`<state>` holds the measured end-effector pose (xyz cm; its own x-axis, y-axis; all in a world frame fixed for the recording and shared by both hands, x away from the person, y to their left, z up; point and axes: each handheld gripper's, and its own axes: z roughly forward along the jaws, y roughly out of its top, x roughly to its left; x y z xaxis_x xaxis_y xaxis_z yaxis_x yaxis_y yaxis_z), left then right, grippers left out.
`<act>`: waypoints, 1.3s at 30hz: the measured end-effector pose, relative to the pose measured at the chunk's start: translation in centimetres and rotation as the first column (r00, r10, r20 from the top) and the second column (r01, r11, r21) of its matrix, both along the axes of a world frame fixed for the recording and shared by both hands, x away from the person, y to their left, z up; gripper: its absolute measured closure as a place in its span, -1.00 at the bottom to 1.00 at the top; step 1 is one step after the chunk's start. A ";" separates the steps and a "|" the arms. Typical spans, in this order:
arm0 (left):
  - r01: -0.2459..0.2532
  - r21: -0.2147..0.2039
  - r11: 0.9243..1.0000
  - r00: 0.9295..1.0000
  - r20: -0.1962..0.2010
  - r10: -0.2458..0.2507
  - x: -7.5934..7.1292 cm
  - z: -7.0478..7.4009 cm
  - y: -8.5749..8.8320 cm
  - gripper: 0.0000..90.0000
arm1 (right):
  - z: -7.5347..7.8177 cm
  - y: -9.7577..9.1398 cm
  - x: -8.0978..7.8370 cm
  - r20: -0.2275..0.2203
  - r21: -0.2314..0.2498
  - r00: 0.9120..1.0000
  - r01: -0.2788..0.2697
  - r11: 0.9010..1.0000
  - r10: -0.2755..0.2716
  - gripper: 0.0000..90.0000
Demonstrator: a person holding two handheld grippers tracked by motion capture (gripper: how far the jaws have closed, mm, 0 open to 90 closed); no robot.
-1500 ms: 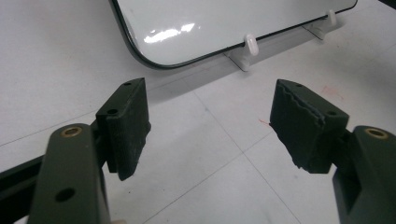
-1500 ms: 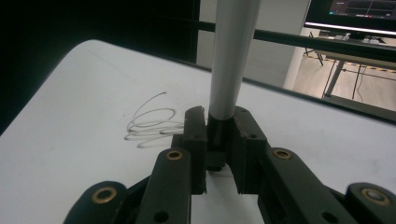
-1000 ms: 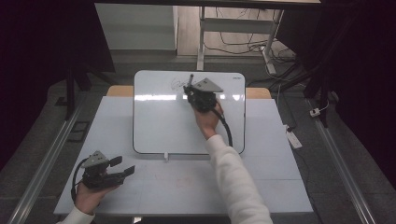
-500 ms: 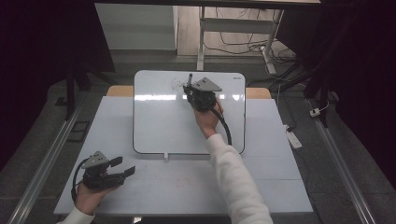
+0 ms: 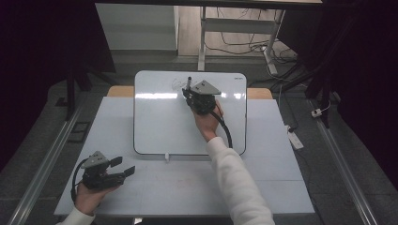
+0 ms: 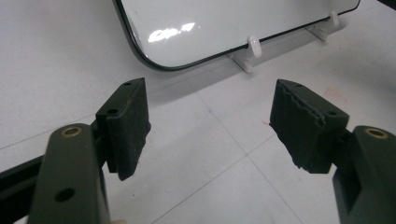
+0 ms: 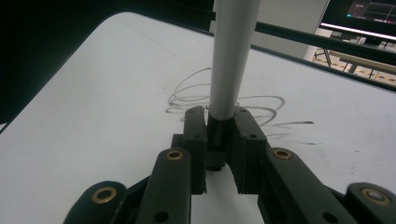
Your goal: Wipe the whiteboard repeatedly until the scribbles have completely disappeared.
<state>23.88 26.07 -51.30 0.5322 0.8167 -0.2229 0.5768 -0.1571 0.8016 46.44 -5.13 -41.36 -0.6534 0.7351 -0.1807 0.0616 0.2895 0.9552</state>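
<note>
**Firmly clamped: a slim marker held upright over its own scribble**

Here the landmark is the white, round-cornered whiteboard with its thin black rim, lying flat on the pale grey table. Above the board's far edge, the right gripper is clamped on a slender marker with a light grey barrel; in the right gripper view the jaws pinch its dark lower end while the barrel stands up between them. Just beyond the jaws, grey looping scribbles lie on the board's surface.

The marker is probably light and rigid, with a smooth round plastic barrel that could roll or slip between flat pads. A hold low on the barrel, close to the tip, looks sensible: it keeps the tip steady and stops the long shaft from levering sideways. Pressing hard seems unnecessary, since the board is slick and takes ink easily, and a heavy push would likely crush the tip.

The left gripper rests off the board's near left corner, over bare table, its jaws spread wide with nothing between the black pads. Two small white feet prop up the board's near edge.
</note>
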 end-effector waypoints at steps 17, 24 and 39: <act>-0.012 -0.008 1.000 1.000 0.009 0.012 -0.2 0.1 0.3 -0.36 | 2.4 -3.1 3.1 0.000 0.127 0.990 0.140 0.982 -0.141 0.73; -0.013 -0.010 1.000 1.000 0.009 0.013 -0.3 0.1 0.3 -0.36 | 1.9 -1.6 2.3 0.013 0.071 0.996 0.084 0.994 -0.085 0.73; -0.022 -0.013 1.000 1.000 0.010 0.022 -0.2 0.2 0.2 -0.36 | 1.4 -3.3 2.0 0.010 0.111 0.993 0.117 0.987 -0.118 0.73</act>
<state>23.69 26.24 -51.13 0.5162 0.8256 -0.2278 0.5717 -0.1342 0.8094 48.47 -8.46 -39.92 -0.5589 0.8227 -0.1043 0.0733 0.1743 0.9820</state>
